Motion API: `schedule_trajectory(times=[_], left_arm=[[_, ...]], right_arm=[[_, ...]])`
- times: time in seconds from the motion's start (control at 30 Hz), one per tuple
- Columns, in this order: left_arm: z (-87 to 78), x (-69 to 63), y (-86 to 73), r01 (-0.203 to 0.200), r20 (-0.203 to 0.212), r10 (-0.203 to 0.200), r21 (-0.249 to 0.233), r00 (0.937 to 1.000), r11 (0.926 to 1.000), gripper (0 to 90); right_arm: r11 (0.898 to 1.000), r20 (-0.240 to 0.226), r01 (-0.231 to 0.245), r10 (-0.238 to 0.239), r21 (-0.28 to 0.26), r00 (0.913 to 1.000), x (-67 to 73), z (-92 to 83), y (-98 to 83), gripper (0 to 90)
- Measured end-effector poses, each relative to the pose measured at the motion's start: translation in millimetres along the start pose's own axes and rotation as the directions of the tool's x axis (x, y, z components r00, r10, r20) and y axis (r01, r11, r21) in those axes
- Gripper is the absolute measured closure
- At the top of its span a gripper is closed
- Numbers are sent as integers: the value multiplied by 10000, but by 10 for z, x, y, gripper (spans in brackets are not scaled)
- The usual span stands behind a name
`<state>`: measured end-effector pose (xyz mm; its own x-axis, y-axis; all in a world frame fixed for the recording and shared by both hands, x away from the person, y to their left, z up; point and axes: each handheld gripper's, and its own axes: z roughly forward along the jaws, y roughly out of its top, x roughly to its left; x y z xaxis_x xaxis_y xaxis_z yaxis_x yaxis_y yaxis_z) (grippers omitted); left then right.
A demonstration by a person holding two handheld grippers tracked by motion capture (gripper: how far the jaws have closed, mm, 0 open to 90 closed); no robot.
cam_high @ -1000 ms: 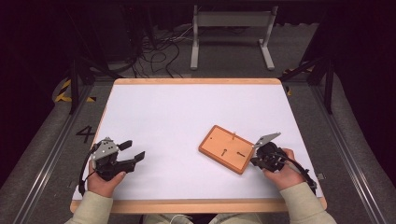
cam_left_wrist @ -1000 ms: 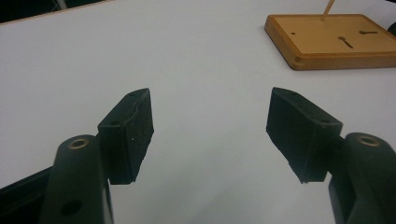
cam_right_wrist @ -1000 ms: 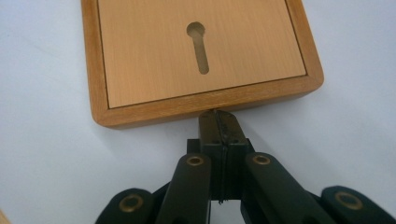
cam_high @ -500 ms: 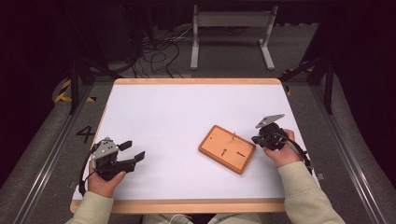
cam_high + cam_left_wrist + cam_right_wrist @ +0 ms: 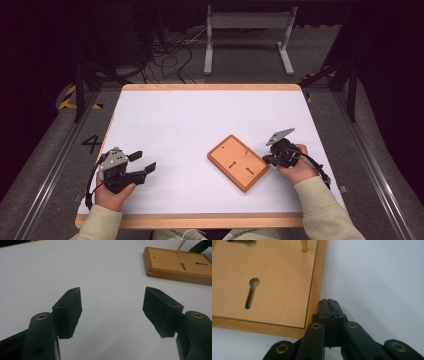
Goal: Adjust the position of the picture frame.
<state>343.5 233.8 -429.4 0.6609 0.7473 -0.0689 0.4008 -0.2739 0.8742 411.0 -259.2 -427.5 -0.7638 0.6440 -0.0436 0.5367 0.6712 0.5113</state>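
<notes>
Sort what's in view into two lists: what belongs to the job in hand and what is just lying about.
Part of the job:
- wooden board with keyhole slots
- thin wooden stick standing in the board
- right tongs, shut, at the board's edge
- left tongs, open, apart from the board

Just lying about:
- cables on the floor beyond the table
- metal stand behind them

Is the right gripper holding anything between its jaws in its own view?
No: the right gripper has its jaws pressed flat together with nothing between them, beside the edge of the wooden board.
</notes>
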Motion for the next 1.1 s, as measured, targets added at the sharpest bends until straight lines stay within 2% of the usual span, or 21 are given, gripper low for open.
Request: schedule_trajectory(times=[0.07,0.3,0.43,0.53,0.67,0.8,0.93,1.1], left_arm=[[2,4,2,-94,5,94,3,10000,10000,320],[2,2,6,-16,48,16,-26,10000,10000,320],[6,0,11,-97,46,97,-36,9999,9999,319],[10,1,11,-76,51,77,-44,10000,10000,319],[17,-3,14,-81,92,81,-25,9999,10000,319],[17,-5,13,-149,77,149,-7,9999,9999,319],[5,5,5,-111,75,111,-37,9999,9999,319],[15,-3,8,-93,90,93,-23,9999,10000,319]], right_arm=[[9999,-189,110,-109,19,9998,55,0,10,900],[9989,-729,455,-464,-140,9963,273,-45,62,900],[9986,-1046,497,-514,-197,9932,316,-36,69,900],[9980,-1537,552,-594,-313,9863,407,-28,102,900],[9963,-1786,762,-820,-391,9805,485,-26,131,900],[9946,-2258,873,-980,-568,9692,590,11,169,900],[9927,-2542,1015,-1149,-653,9603,681,52,220,900],[9884,-2933,1257,-1454,-849,9449,805,122,299,900]])
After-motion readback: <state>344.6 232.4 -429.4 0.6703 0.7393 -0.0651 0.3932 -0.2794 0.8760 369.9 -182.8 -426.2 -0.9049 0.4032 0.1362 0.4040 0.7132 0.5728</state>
